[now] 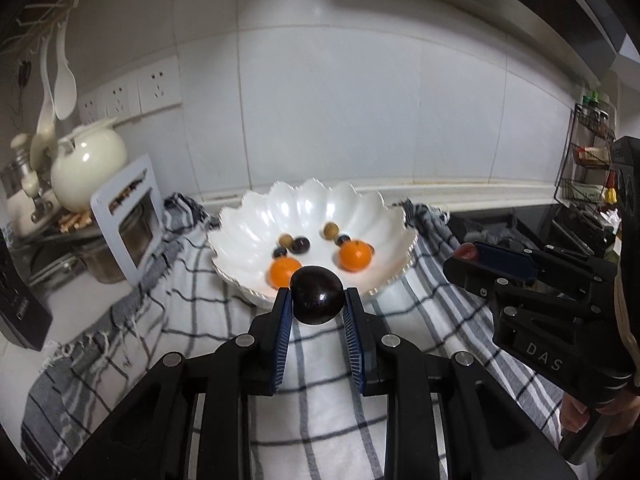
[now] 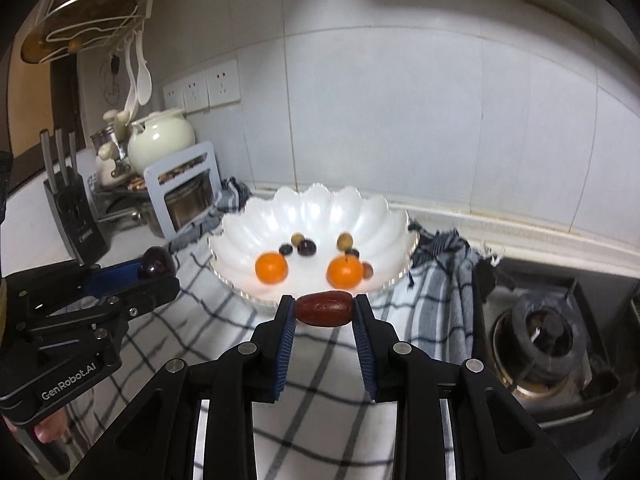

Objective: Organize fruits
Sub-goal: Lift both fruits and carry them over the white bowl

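A white scalloped bowl [image 1: 260, 216] [image 2: 248, 232] stands on a checked cloth [image 1: 320, 420] [image 2: 320, 420]. In it lie two oranges [image 1: 354, 255] [image 2: 271, 267], a dark plum [image 1: 300, 245] and several small round fruits. My left gripper [image 1: 317, 300] is shut on a dark round plum [image 1: 317, 294], held just in front of the bowl; it shows in the right wrist view [image 2: 156, 270]. My right gripper [image 2: 324, 307] is shut on a reddish-brown oblong date [image 2: 324, 308], also just before the bowl; it shows at the right of the left wrist view [image 1: 466, 254].
A cream teapot [image 1: 86, 168] [image 2: 160, 142], a white rack with a steel pot [image 1: 130, 216] and a knife block [image 2: 74, 208] stand at left. A gas burner [image 2: 544, 340] lies right of the cloth. A wire spice rack [image 1: 588, 160] stands far right. The tiled wall is behind.
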`<move>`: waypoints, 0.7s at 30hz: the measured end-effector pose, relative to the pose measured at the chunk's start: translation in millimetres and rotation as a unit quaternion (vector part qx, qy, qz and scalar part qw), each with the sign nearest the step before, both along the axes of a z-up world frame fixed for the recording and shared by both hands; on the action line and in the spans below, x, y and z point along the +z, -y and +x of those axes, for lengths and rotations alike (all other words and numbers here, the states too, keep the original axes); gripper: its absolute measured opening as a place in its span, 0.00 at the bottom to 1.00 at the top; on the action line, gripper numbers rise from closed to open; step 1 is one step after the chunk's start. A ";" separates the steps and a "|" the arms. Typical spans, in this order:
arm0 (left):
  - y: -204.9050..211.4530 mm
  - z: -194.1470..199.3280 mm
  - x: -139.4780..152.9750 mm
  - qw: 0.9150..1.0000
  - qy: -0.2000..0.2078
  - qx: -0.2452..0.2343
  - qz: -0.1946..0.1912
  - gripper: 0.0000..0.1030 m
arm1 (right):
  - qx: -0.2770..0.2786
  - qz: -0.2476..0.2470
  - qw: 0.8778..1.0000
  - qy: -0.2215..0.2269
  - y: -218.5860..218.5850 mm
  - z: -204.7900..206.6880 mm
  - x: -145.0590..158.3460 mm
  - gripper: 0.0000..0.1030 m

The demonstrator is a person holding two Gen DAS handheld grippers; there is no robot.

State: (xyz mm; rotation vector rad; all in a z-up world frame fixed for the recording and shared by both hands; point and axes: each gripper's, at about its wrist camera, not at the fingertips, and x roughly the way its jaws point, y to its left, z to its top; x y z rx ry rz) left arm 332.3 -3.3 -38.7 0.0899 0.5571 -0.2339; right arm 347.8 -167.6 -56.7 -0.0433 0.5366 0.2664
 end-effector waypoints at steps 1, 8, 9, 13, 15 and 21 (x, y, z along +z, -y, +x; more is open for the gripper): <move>-1.1 1.7 3.6 1.000 0.006 0.003 0.002 0.26 | 0.000 0.001 1.000 0.003 -0.6 1.7 2.5 0.30; -6.9 18.5 19.2 1.000 0.017 0.011 -0.003 0.26 | 0.004 0.004 1.000 0.017 -5.7 21.4 17.0 0.30; -7.6 22.5 21.2 1.000 0.016 0.011 -0.006 0.26 | 0.006 0.004 1.000 0.019 -6.8 25.1 19.2 0.30; -10.0 36.9 26.0 1.000 0.006 0.004 -0.023 0.26 | 0.008 0.003 1.000 0.022 -10.7 40.5 26.8 0.30; -11.5 46.7 27.7 1.000 0.000 0.004 -0.027 0.26 | 0.009 0.004 1.000 0.023 -12.5 46.6 29.5 0.30; -13.6 73.6 27.8 0.999 -0.016 0.006 -0.033 0.26 | 0.011 -0.002 1.000 0.015 -20.0 69.8 33.1 0.30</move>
